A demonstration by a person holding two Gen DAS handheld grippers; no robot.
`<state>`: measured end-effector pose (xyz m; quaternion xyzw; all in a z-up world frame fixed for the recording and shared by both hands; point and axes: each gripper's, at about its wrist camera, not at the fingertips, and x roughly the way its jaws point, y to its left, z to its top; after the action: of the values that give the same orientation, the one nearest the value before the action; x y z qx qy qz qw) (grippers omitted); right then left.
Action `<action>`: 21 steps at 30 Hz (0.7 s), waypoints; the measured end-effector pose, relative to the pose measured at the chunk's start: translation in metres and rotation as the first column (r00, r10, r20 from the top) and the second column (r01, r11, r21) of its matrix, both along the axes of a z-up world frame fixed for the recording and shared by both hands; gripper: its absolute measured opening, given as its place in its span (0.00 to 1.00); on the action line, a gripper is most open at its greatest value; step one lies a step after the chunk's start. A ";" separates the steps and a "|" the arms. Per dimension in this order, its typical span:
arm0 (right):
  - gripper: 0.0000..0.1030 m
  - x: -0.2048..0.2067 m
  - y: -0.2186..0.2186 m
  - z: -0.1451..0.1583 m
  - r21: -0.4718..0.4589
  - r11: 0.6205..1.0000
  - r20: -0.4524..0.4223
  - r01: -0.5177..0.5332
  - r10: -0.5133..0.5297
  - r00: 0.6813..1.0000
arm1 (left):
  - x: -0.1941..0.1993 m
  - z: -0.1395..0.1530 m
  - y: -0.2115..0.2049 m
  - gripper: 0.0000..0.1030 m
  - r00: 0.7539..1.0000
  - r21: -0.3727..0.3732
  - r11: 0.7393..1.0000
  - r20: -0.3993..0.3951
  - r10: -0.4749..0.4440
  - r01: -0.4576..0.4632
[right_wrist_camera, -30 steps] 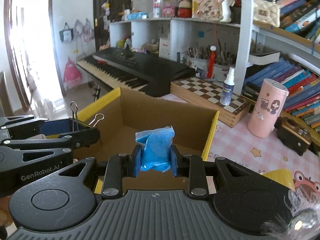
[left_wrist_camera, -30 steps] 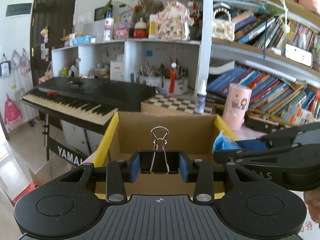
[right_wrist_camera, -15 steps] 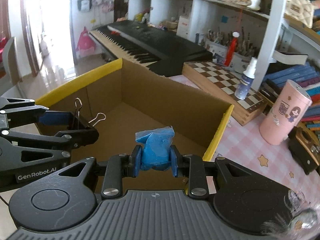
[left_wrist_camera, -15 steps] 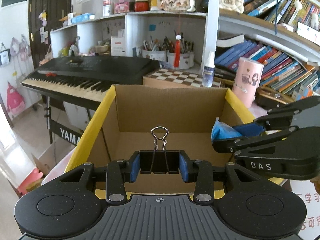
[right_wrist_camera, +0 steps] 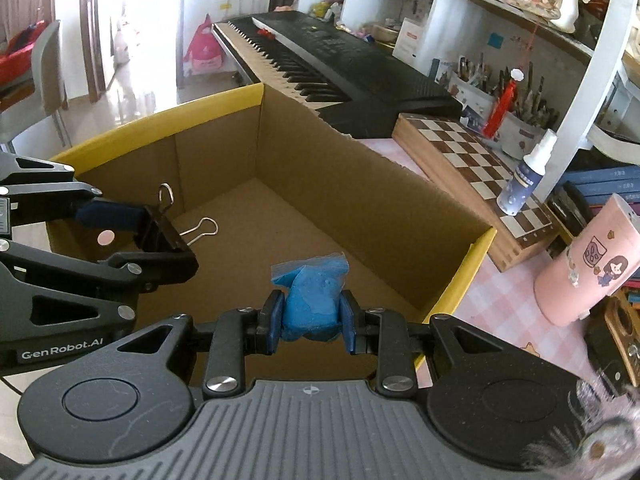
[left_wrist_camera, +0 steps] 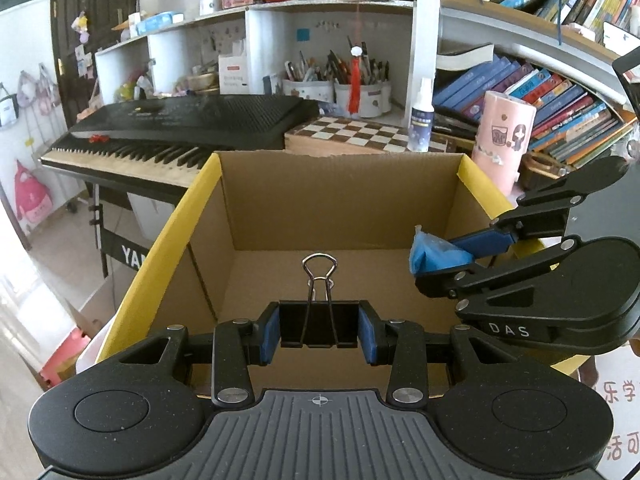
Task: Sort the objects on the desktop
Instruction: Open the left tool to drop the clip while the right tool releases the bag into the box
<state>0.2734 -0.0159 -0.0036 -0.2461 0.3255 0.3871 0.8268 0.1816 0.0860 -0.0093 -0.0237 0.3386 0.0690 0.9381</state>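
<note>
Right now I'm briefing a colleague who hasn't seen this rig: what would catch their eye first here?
Most striking is the open cardboard box with yellow-edged flaps, filling the middle of both views. Over it the left gripper pinches a black binder clip, and the right gripper pinches a crumpled blue packet. Behind the box sit a black keyboard and a chessboard.

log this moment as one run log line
left gripper: shut on binder clip | right gripper: shut on blue packet | both over cardboard box
</note>
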 end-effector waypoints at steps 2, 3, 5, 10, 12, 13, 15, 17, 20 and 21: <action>0.26 0.001 0.001 -0.001 -0.008 1.000 0.006 -0.006 0.006 1.000 | 0.001 0.000 -0.001 0.37 1.000 0.000 1.000 -0.001 0.001 -0.001; 0.26 0.001 0.001 -0.001 -0.012 1.000 0.009 -0.008 0.008 1.000 | 0.001 0.000 -0.001 0.37 1.000 -0.001 1.000 0.001 0.001 -0.001; 0.26 0.001 0.001 -0.001 -0.013 1.000 0.010 -0.010 0.010 1.000 | 0.001 0.001 -0.001 0.40 1.000 -0.003 1.000 0.007 -0.001 0.001; 0.29 0.001 0.000 0.000 0.000 1.000 0.010 0.006 -0.006 1.000 | -0.001 0.005 -0.005 0.50 0.999 0.023 1.000 0.033 -0.001 0.001; 0.29 0.001 -0.002 0.002 0.011 1.000 0.009 0.019 -0.019 1.000 | -0.004 0.008 -0.005 0.54 0.998 0.026 1.000 0.061 0.002 -0.004; 0.29 0.001 -0.003 0.004 0.018 1.000 0.010 0.024 -0.024 1.000 | -0.006 0.010 -0.005 0.55 0.997 0.023 1.000 0.074 0.005 -0.007; 0.30 -0.001 -0.006 0.007 0.029 0.999 0.015 0.035 -0.035 0.999 | -0.009 0.014 -0.005 0.56 0.995 0.019 1.000 0.094 0.013 -0.015; 0.30 -0.004 -0.008 0.010 0.044 0.998 0.023 0.050 -0.051 0.998 | -0.012 0.017 -0.004 0.56 0.994 0.017 1.000 0.112 0.020 -0.022; 0.30 -0.011 -0.013 0.017 0.071 0.994 0.039 0.080 -0.082 0.996 | -0.021 0.023 -0.003 0.63 0.989 0.019 0.999 0.142 0.030 -0.033; 0.32 -0.013 -0.016 0.020 0.084 0.992 0.047 0.095 -0.099 0.994 | -0.023 0.024 -0.002 0.64 0.988 0.019 0.999 0.151 0.036 -0.040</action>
<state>0.2602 -0.0316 0.0167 -0.2058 0.2997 0.3530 0.8621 0.1585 0.0837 0.0151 -0.0250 0.2653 0.0887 0.9598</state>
